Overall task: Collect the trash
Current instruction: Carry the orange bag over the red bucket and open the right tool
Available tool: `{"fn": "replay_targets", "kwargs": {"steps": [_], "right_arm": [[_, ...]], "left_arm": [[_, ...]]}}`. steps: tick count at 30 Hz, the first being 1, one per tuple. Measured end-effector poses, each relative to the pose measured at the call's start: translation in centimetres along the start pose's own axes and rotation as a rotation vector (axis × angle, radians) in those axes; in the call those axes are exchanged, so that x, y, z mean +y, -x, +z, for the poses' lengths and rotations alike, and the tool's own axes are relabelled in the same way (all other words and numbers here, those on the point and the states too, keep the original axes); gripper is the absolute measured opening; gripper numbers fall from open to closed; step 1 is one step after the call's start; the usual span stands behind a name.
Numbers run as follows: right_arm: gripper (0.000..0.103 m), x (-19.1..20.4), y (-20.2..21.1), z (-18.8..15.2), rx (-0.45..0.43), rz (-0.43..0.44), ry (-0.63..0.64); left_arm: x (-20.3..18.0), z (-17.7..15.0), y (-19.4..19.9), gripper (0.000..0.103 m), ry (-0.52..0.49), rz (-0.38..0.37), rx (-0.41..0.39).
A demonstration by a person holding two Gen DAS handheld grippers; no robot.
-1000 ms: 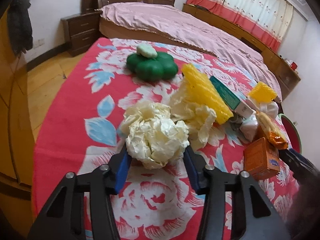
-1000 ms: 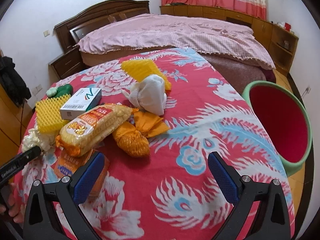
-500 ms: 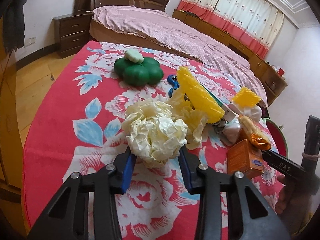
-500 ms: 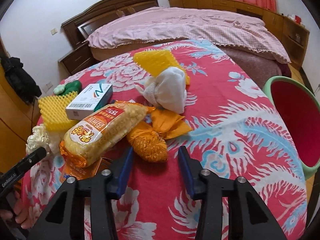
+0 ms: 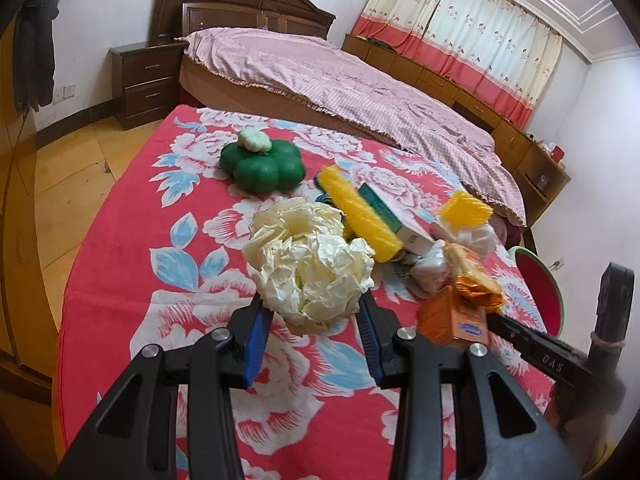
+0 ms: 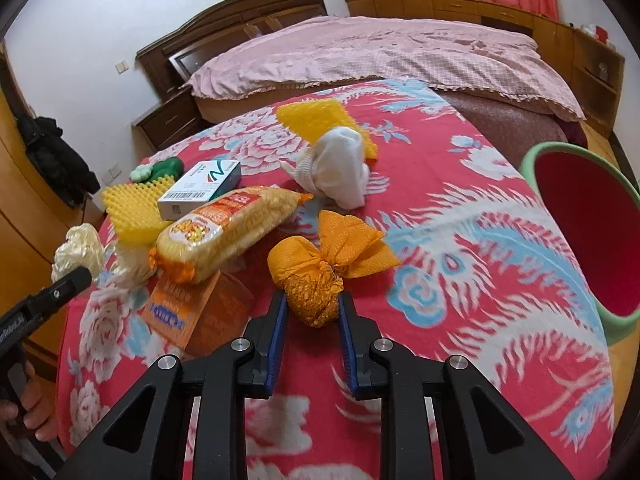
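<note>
On the red floral tablecloth [image 6: 472, 216] lies a heap of trash. My left gripper [image 5: 316, 314] is shut on a crumpled cream paper ball [image 5: 312, 272] and holds it a little above the cloth. In the right wrist view an orange mesh bundle [image 6: 308, 276] with a flared twisted end sits between the blue pads of my right gripper [image 6: 312, 306]. The jaws are closing and the pads touch both its sides. The left gripper's black finger [image 6: 56, 290] shows at that view's left edge with the paper ball behind it.
A yellow snack bag [image 6: 224, 236], orange box [image 6: 180, 308], white carton [image 6: 200, 194], white cloth bundle [image 6: 340, 168], yellow foam nets [image 6: 128, 208] and a green flower-shaped object [image 5: 264, 164] lie around. A red bin with green rim [image 6: 592, 240] stands off the table's right; a bed lies beyond.
The left gripper has risen with the paper ball in its grip. The right jaws went from wide open to narrow and came forward around the orange bundle.
</note>
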State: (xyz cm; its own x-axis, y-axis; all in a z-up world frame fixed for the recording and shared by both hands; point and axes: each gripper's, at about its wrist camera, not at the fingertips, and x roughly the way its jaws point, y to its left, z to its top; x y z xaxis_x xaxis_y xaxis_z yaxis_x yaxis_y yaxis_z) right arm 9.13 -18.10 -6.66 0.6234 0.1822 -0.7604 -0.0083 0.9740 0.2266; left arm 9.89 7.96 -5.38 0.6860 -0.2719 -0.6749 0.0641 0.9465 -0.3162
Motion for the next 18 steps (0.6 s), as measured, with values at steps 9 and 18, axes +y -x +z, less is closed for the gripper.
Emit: {"fn": "replay_targets", "kwargs": {"steps": [9,18], "right_arm": [[0.025,-2.8,4.2,-1.1,-0.062,-0.012,-0.069],[0.025,-5.8,8.2,-1.2,-0.14,-0.04,-0.123]], "left_arm": [[-3.5,0.3,1.9,0.041,-0.053,-0.037,-0.029],[-8.5,0.4,1.7,0.041,-0.122,-0.113,-0.002]]}}
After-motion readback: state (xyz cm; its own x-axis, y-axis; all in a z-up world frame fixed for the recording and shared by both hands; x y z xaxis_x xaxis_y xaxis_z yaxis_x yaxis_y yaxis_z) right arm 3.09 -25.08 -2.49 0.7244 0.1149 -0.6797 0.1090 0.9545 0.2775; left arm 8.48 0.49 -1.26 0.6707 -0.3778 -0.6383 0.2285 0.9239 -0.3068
